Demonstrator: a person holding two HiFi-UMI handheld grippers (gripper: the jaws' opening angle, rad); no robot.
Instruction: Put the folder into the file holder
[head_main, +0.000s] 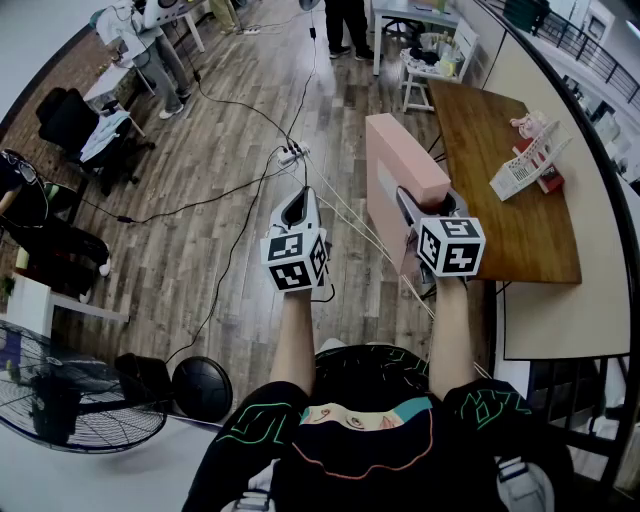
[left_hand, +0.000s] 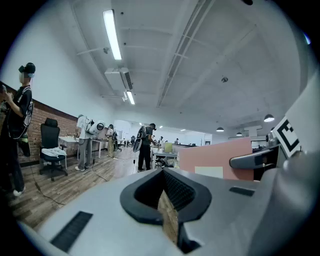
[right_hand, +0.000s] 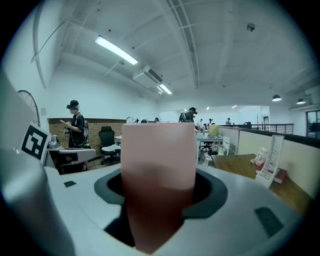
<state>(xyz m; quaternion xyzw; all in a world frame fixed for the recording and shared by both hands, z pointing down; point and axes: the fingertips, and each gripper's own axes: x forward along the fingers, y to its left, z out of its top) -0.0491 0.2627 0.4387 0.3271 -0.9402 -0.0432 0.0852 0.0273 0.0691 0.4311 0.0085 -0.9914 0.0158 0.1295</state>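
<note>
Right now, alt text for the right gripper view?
The right hand-held gripper is shut on a pink folder that stands upright and fills the middle of the view. At right, a wooden table carries a white file holder; an open office lies behind.

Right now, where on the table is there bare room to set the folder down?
Bare wood: the near half of the wooden table, between the file holder and the near edge, and the left strip beside the pink folder. Crowded: the right edge along the partition, where file holder, a pink toy and a red item bunch up.
</note>
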